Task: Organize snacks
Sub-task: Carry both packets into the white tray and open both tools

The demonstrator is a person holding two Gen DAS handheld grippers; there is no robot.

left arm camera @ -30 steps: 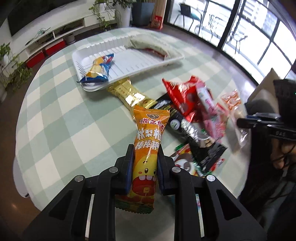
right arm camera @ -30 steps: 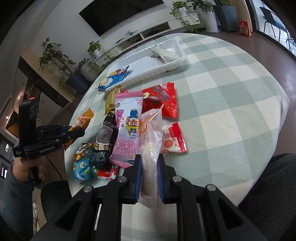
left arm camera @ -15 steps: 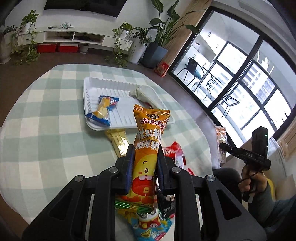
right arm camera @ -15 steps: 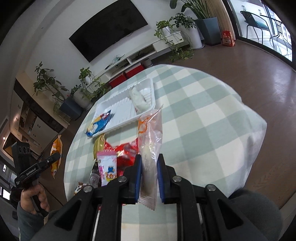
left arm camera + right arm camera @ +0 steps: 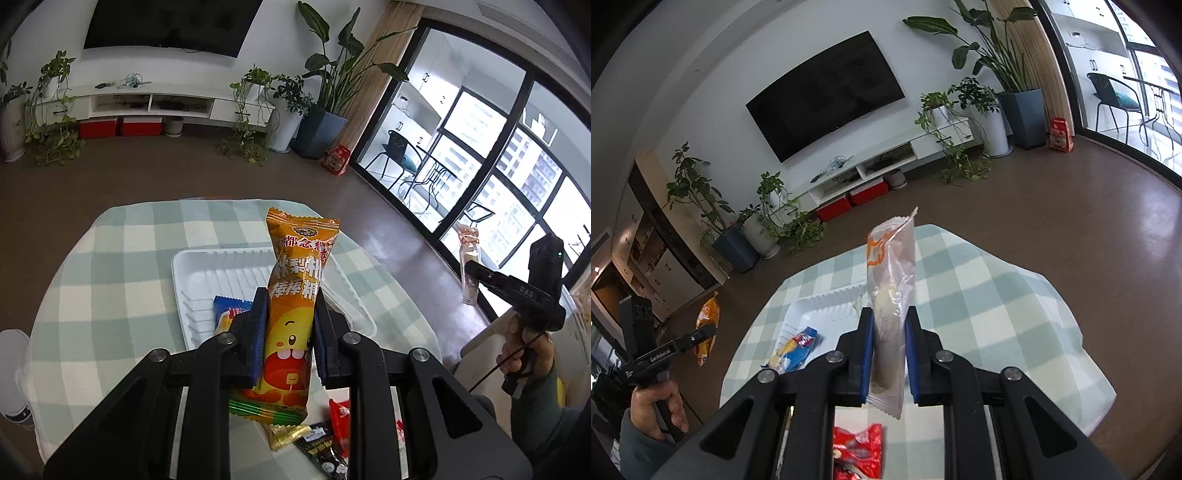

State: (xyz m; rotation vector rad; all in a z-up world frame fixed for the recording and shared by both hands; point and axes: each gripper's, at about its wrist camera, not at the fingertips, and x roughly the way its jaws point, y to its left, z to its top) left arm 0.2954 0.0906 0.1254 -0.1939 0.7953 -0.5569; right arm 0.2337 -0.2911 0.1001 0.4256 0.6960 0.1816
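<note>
clamped between the pads of the left claw is an orange snack packet, gripped round its lower half with its crimped top standing up and away from the camera. the right claw is likewise closed tight, on a clear wrapped pastry held upright by its lower part. a second ago both packets were seen low against the pile of snacks on the checked counter; since then both claws have been raised and carried toward the far side, so that the white tray now lies just beyond each packet's tip instead of well beyond it. the loose snacks have dropped to the near edge of each view: a red packet under the right claw, gold, black and red wrappers under the left. in the tray a blue packet is seen at its near left; the pale packet earlier at its far end is hidden behind the held ones. from the left view the right claw is seen off the counter's right edge, well apart from the tray. both pickups are judged done and the carry half made; lowering over the bare ribbed floor of the tray and releasing is what remains for these two.
</note>
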